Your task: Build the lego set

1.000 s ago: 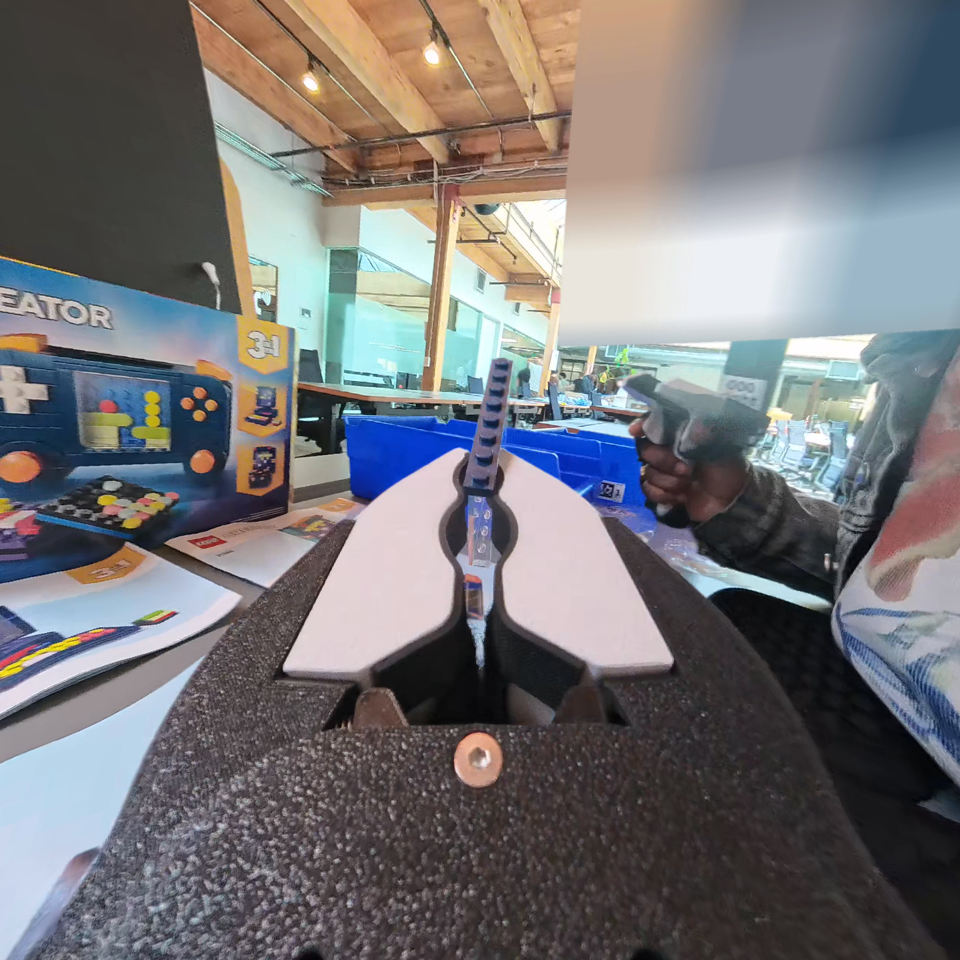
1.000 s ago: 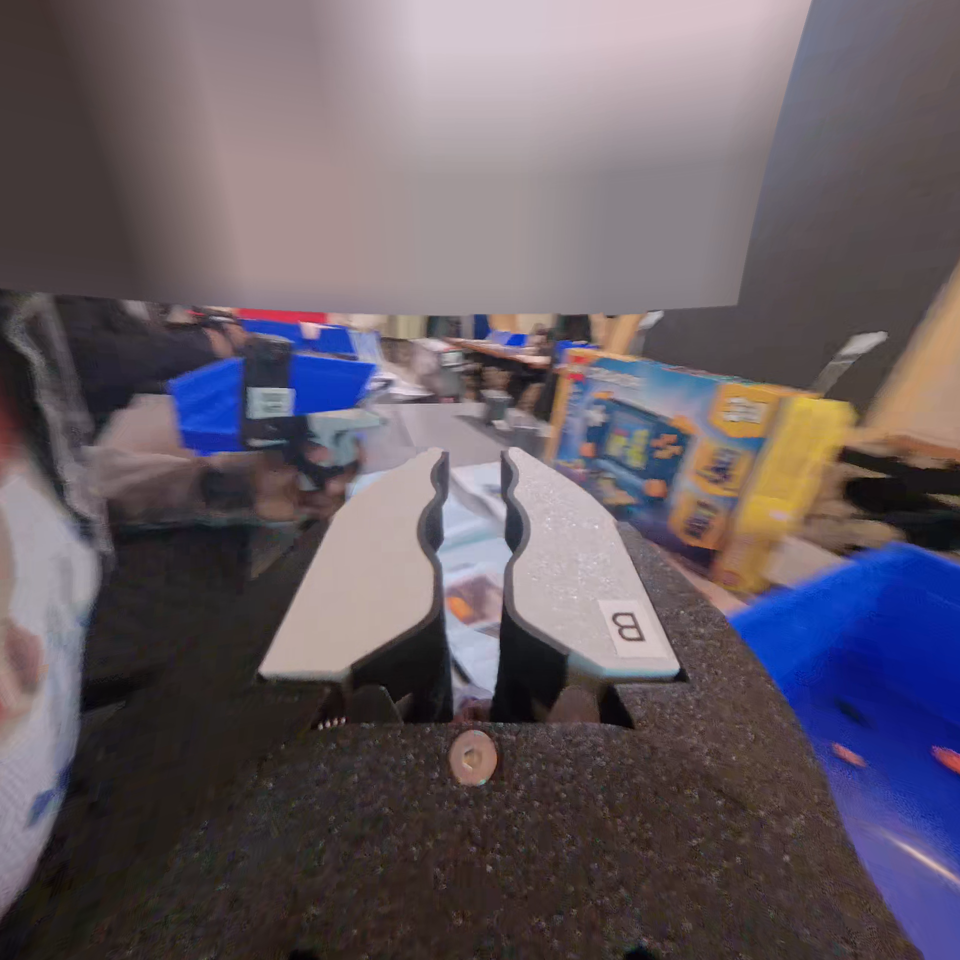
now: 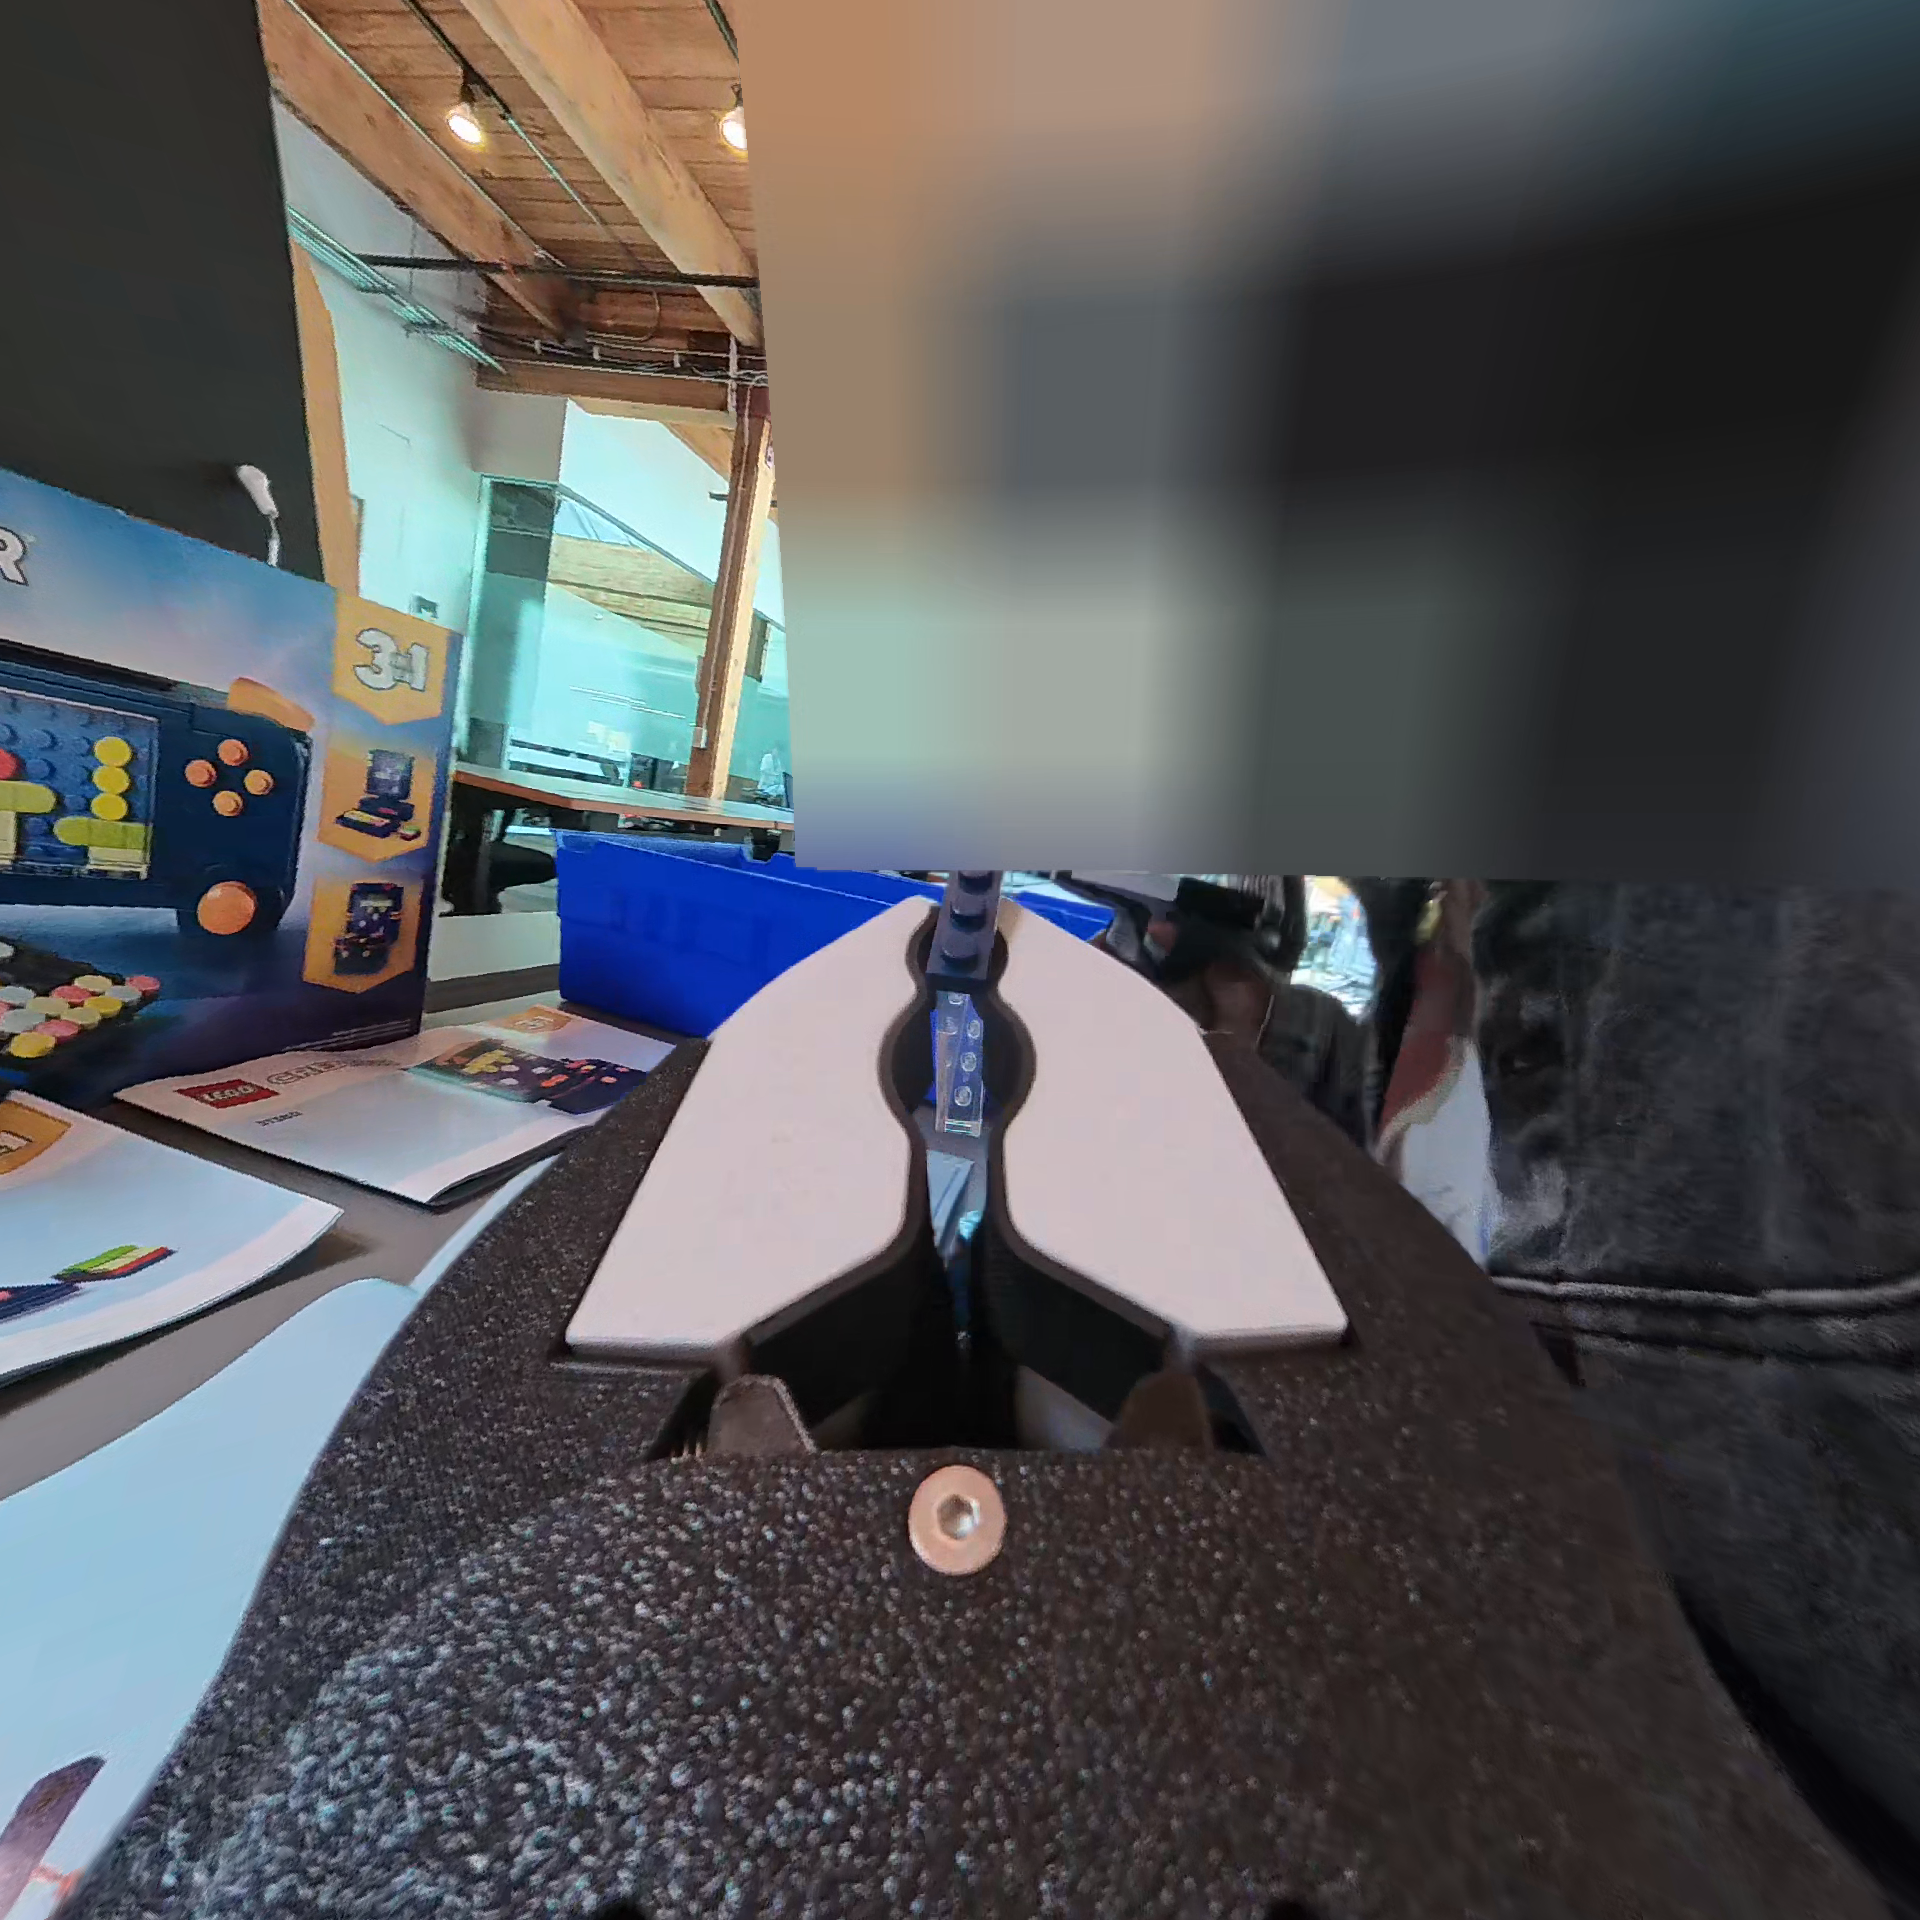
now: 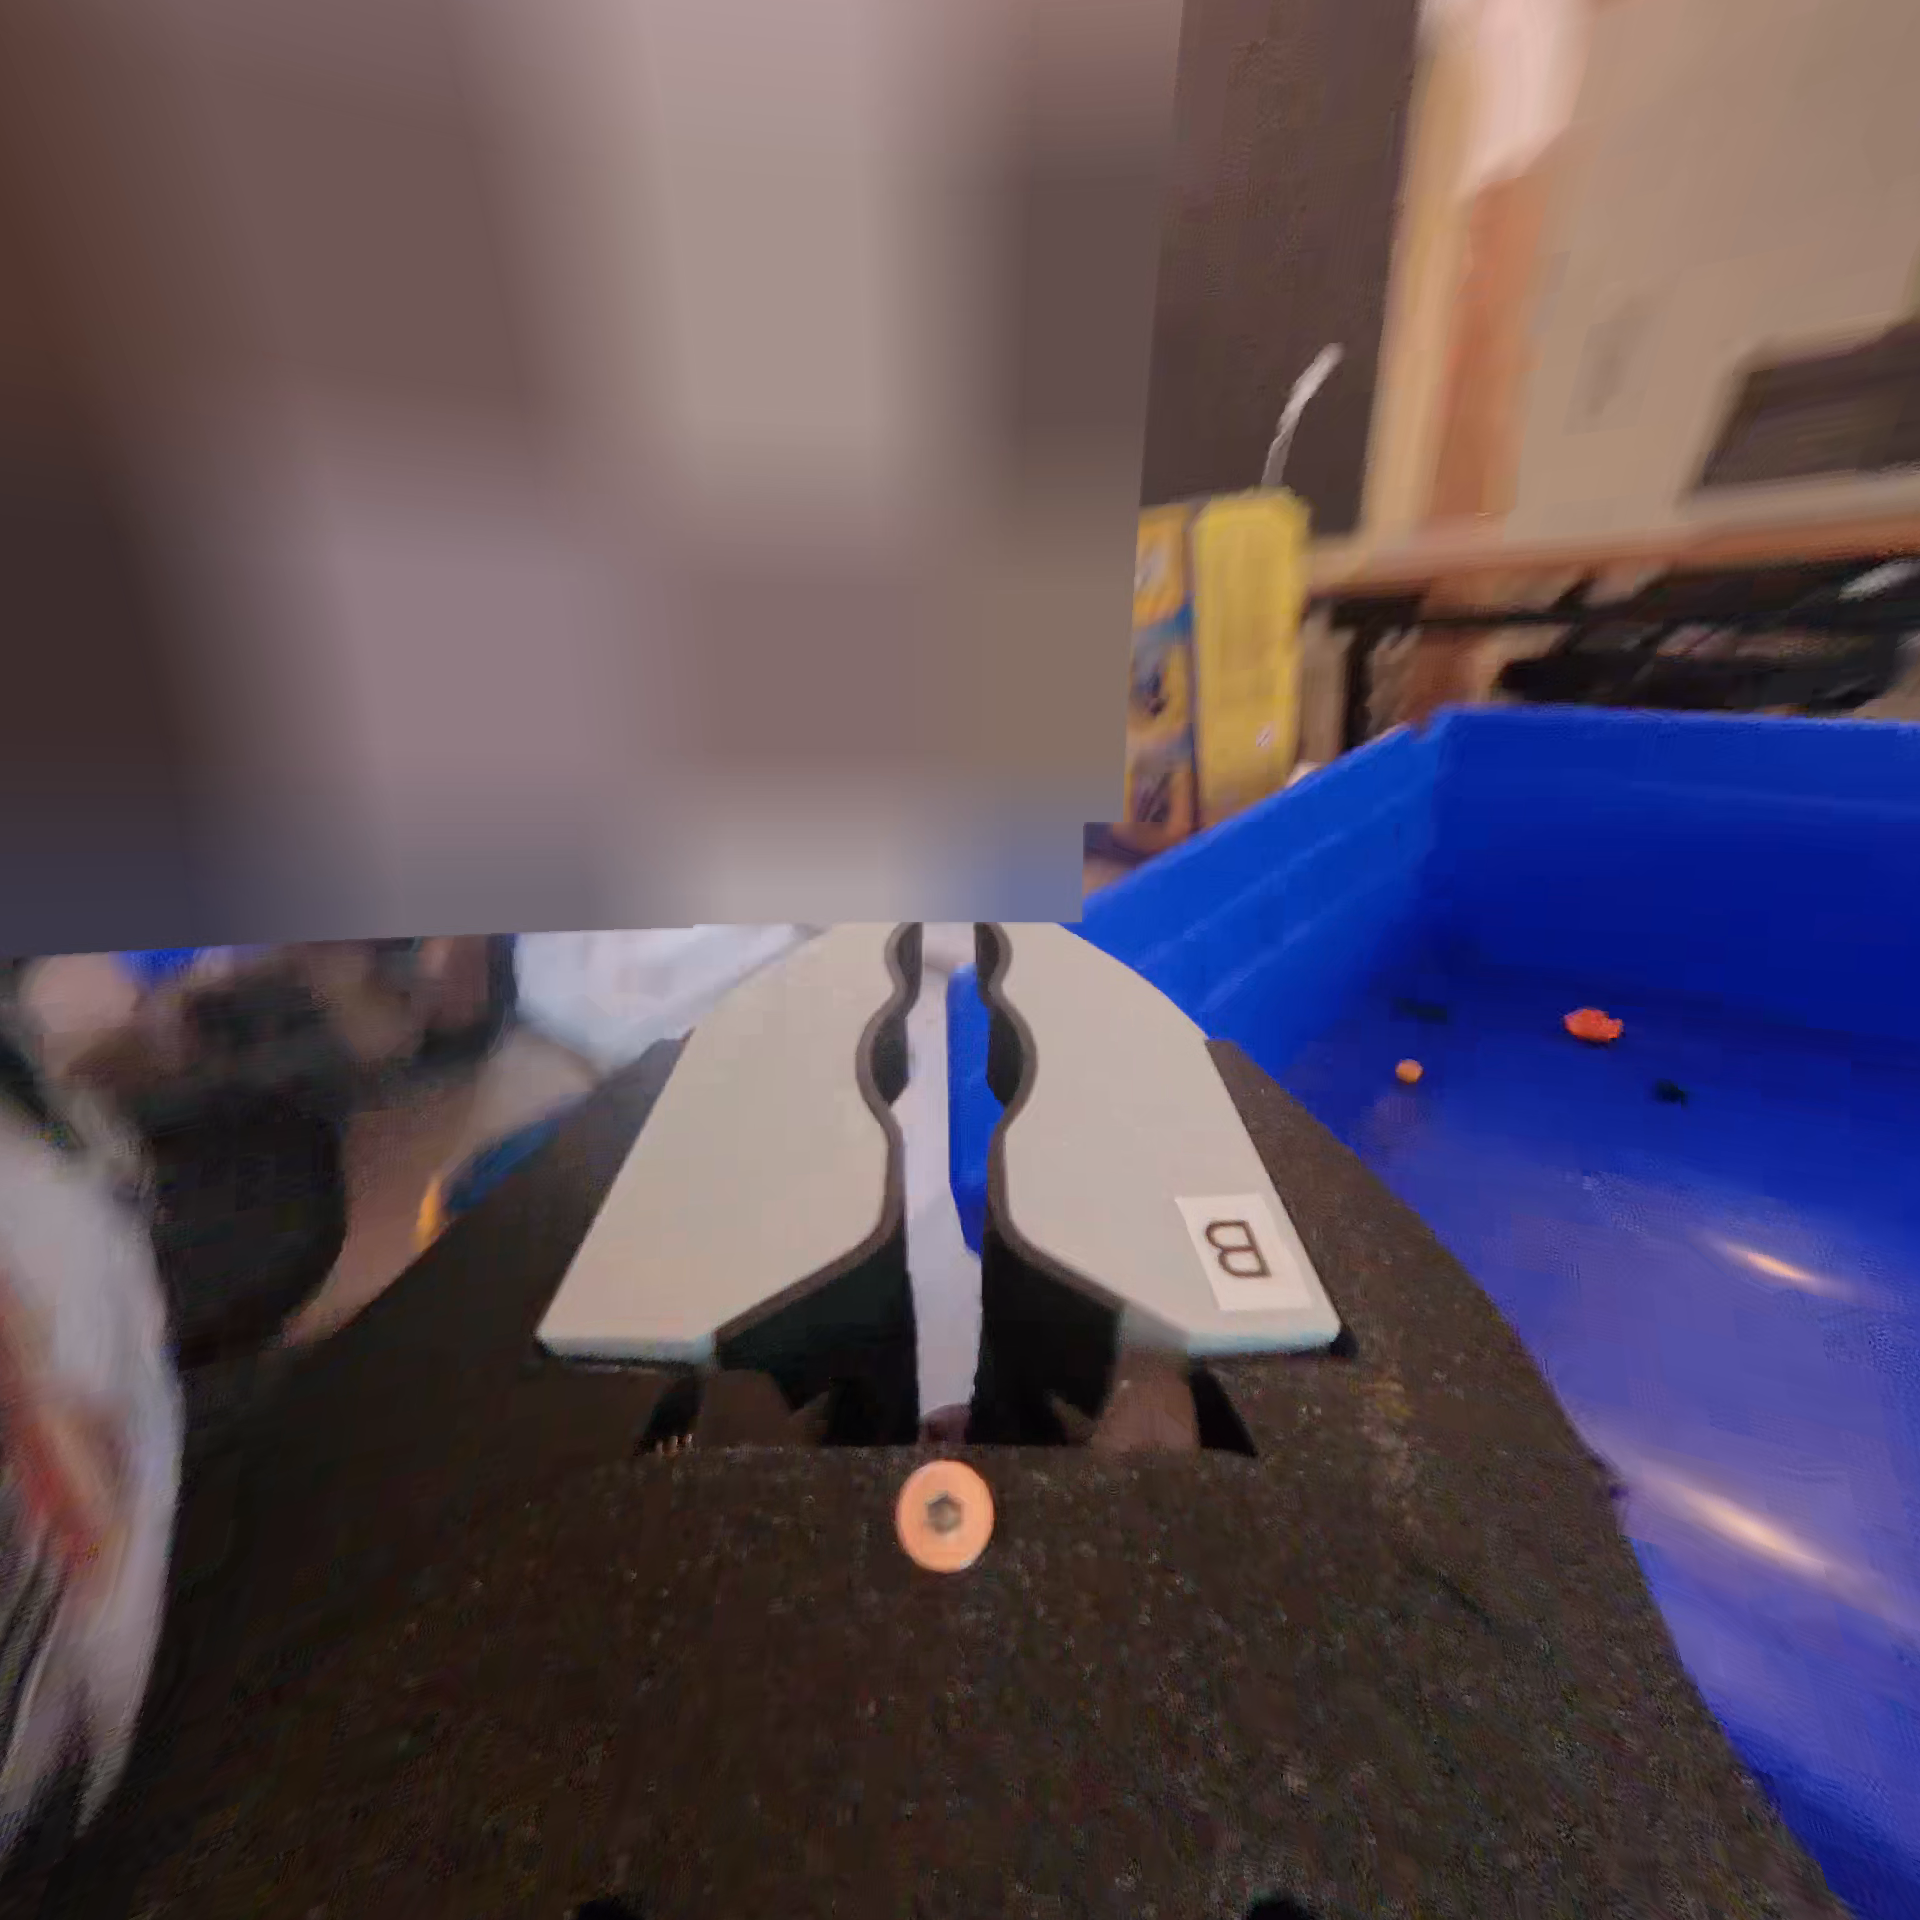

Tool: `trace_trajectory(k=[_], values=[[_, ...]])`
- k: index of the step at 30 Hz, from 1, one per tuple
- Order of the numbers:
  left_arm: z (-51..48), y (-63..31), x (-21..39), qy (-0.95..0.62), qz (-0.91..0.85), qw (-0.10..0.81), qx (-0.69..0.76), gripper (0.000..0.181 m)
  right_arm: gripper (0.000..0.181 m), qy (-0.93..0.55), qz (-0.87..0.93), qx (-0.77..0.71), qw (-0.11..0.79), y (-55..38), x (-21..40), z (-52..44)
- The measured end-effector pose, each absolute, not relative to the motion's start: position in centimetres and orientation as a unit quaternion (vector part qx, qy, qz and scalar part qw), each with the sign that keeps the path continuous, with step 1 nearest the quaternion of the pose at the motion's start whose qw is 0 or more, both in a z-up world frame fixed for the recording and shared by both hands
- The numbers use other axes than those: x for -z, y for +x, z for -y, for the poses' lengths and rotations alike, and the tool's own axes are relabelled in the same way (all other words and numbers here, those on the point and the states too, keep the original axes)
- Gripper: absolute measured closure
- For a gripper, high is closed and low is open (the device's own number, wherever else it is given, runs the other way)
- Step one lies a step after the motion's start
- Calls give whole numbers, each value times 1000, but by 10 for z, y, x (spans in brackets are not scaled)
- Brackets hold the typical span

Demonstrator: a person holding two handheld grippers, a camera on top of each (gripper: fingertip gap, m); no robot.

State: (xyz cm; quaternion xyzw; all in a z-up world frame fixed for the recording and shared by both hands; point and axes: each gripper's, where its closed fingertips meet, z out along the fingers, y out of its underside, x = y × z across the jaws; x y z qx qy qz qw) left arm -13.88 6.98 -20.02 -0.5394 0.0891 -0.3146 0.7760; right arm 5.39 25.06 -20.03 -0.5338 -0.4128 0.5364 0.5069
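Item, my left tongs [image 3: 961, 961]: pressed together on a dark blue studded lego strip [image 3: 968, 925], held at the very tips in the centre of the left wrist view. The strip stands upright and runs up out of the tips until the blurred patch hides it. A clear studded piece [image 3: 961, 1065] hangs below it in the round gap between the two pale fingers [image 3: 790, 1132].

Item, my right tongs [image 4: 943, 940]: parted by a narrow gap, nothing between them; the tips meet the edge of the blurred patch.

Item, blue bin [image 4: 1351, 862]: right half of the right wrist view, just beside the right tongs, a few small orange bits [image 4: 1592, 1024] and dark bits on its floor.

Item, lego box [image 3: 208, 790]: left edge of the left wrist view, standing on the worktop [image 3: 353, 1242].

Item, instruction booklets [image 3: 416, 1101]: lying flat in front of the box, lower left.
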Motion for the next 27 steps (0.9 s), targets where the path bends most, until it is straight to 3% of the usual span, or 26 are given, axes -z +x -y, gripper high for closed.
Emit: trace_trajectory(k=[2, 6, 12, 18, 25, 27], values=[[-69, -139, 199, -539, -92, 780, 305, 178, 177, -547, 558, -473, 406, 59, 197, -252], [-64, -134, 195, -532, -109, 783, 302, 178, 181, -588, 769, -196, 159, 97, 214, -315], [-60, -126, 196, -542, -139, 781, 276, 177, 181, -550, 806, -52, -211, 117, 286, -337], [-58, -126, 195, -538, -142, 784, 277, 178, 181, -507, 799, -12, -323, 137, 316, -331], [-58, -128, 196, -542, -141, 784, 268, 178, 181, -447, 804, -83, -384, 157, 332, -300], [-59, -128, 196, -542, -140, 784, 268, 178, 181, -426, 829, -85, -351, 158, 334, -298]])
